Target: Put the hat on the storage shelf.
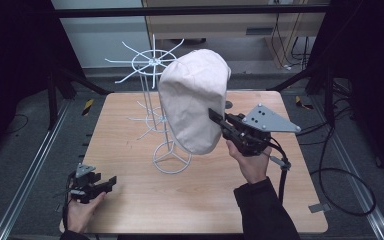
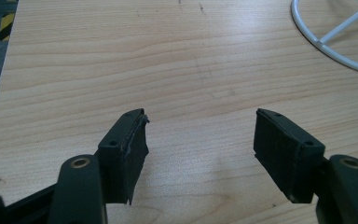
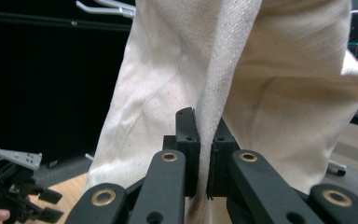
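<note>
A cream cloth bag (image 1: pixel 195 100) hangs over the top of a white wire rack (image 1: pixel 150 64) that stands mid-table. My right gripper (image 1: pixel 215 116) reaches in from the right and is shut on a fold of the cloth at its lower right side. In the right gripper view the two pads (image 3: pixel 204 128) pinch a vertical fold of the cream cloth (image 3: pixel 270 70). My left gripper (image 1: pixel 111 181) rests low at the table's front left corner, open, with nothing between its fingers. The left gripper view shows its jaws (image 2: pixel 200 135) wide apart over bare wood.
The rack's round wire base (image 1: pixel 171 161) sits on the wooden table (image 1: pixel 130 200), and part of that ring (image 2: pixel 328 46) lies ahead and right of the left gripper. Metal rails run along both table sides. A cable (image 1: pixel 330 175) trails off the right edge.
</note>
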`<state>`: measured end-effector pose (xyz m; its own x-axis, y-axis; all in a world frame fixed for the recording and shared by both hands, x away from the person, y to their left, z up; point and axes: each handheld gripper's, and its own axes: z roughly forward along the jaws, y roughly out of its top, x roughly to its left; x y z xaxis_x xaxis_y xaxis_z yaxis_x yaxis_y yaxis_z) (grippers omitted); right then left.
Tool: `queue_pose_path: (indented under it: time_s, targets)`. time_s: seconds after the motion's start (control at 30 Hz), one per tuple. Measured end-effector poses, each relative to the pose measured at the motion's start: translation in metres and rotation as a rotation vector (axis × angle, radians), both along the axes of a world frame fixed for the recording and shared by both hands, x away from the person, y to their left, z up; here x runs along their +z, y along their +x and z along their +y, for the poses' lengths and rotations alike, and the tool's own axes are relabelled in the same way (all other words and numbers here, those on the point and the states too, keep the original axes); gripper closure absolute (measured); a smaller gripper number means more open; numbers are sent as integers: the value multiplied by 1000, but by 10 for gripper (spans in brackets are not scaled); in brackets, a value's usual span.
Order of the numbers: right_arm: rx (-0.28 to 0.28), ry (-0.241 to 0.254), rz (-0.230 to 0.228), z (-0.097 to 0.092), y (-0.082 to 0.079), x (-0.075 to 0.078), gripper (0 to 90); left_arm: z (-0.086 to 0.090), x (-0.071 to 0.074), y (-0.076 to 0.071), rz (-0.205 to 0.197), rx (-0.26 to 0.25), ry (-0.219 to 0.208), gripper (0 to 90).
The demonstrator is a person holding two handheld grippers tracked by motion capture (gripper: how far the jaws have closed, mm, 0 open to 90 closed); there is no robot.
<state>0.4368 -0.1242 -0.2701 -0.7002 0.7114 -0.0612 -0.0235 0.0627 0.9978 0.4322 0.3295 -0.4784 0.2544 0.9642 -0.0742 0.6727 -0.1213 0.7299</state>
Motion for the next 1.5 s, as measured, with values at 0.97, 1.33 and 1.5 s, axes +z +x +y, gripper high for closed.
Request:
queue_pose_path:
  time_s: [0.97, 1.33, 1.5]
  targets:
    - [-29, -78, 93, 17, 14, -21, 746, 0, 0, 0, 2, -2, 1, 344]
    - [-63, -75, 114, 15, 18, -27, 593, 0, 0, 0, 4, -2, 1, 343]
    - [-75, -73, 117, 13, 20, -29, 549, 0, -1, 0, 5, -2, 0, 343]
